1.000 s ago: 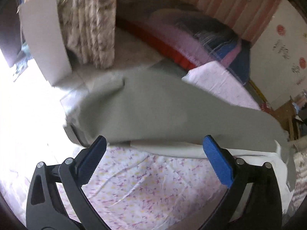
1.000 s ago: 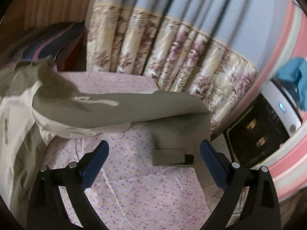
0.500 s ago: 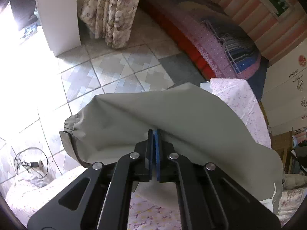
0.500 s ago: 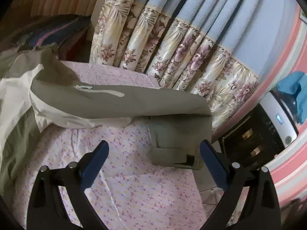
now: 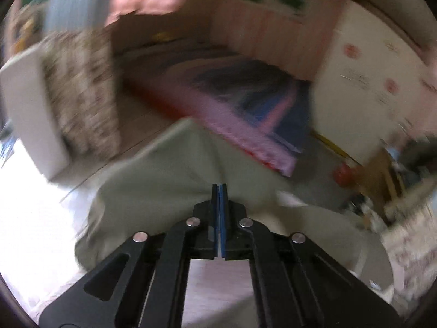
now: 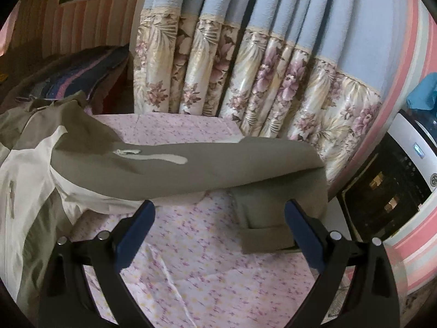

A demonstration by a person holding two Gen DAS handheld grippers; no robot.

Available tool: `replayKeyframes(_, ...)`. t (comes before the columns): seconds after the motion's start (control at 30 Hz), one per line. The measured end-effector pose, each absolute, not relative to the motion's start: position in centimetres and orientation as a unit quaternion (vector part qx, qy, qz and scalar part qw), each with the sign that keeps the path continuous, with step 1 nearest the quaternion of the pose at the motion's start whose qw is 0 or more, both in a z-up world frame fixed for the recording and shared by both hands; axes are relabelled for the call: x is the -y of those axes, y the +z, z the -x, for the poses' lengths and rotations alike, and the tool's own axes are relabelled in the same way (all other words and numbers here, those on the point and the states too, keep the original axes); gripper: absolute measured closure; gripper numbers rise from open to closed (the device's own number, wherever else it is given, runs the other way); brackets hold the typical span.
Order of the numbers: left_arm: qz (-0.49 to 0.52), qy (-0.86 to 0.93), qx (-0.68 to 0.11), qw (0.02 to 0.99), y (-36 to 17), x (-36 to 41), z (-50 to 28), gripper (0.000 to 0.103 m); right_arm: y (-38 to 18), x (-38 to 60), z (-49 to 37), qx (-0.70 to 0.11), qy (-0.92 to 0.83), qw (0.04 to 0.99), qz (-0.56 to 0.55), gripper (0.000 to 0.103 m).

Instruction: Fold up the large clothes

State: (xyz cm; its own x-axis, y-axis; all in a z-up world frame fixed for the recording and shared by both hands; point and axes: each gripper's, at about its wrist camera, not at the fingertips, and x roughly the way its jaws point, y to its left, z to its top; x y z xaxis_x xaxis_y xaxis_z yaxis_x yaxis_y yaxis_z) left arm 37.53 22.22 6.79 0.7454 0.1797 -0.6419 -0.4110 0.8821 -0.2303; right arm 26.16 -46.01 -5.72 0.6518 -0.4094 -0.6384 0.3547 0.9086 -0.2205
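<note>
An olive-green and cream jacket lies on a pink floral sheet. In the blurred left wrist view my left gripper [image 5: 219,188] is shut on the jacket's olive sleeve [image 5: 153,183], which drapes from the pads and hangs lifted. In the right wrist view the other olive sleeve [image 6: 207,166] stretches across the sheet [image 6: 196,268], and its cuff [image 6: 267,237] folds down near the right edge. My right gripper [image 6: 220,213] stands open just above that sleeve, with nothing between its blue pads [image 6: 135,232]. The jacket's cream body [image 6: 24,169] lies at the left.
Floral curtains [image 6: 245,76] hang behind the sheet. A white appliance with a dark door [image 6: 387,191] stands at the right. A bed with striped bedding [image 5: 245,101] and a white wall [image 5: 363,87] show in the left wrist view, past a white panel [image 5: 30,125].
The left gripper shut on the olive sleeve and then swung up with it; its view is now blurred and looks toward the bed. The right gripper has hardly moved.
</note>
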Motion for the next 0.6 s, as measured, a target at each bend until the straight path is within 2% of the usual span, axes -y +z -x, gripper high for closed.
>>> replayKeyframes(0.1,0.106,0.085,-0.319,0.938,8.0,-11.5,-40.5,0.103,-5.5,45.3,-26.6,-0.352,-0.208,0.911,0.047,0.007)
replayKeyframes(0.23,0.057,-0.009,-0.36,0.931,5.2,-0.7,-42.7,0.103,-4.9,44.7,-26.6,-0.344,-0.198,0.917,0.036,0.007)
replayKeyframes(0.3,0.059,-0.039,-0.39,0.918,3.1,1.7,-43.0,0.103,-5.0,44.3,-26.5,-0.346,-0.195,0.917,0.043,0.007)
replayKeyframes(0.37,0.071,-0.045,-0.429,0.899,0.4,1.4,-43.9,0.097,-5.3,44.0,-26.4,-0.351,-0.197,0.914,0.06,0.007)
replayKeyframes(0.4,0.079,-0.034,-0.445,0.892,-0.7,0.5,-44.2,0.091,-5.6,44.0,-26.3,-0.355,-0.201,0.91,0.071,0.007)
replayKeyframes(0.47,0.096,0.001,-0.455,0.885,-2.1,-3.2,-44.4,0.053,-6.1,44.2,-26.4,-0.363,-0.209,0.904,0.084,0.007)
replayKeyframes(0.53,0.105,0.066,-0.449,0.885,-3.0,-7.2,-43.8,0.042,-6.4,44.5,-26.4,-0.369,-0.211,0.902,0.08,0.007)
replayKeyframes(0.6,0.096,0.113,-0.445,0.883,-3.4,-10.4,-42.8,0.036,-6.6,44.8,-26.4,-0.371,-0.212,0.901,0.069,0.007)
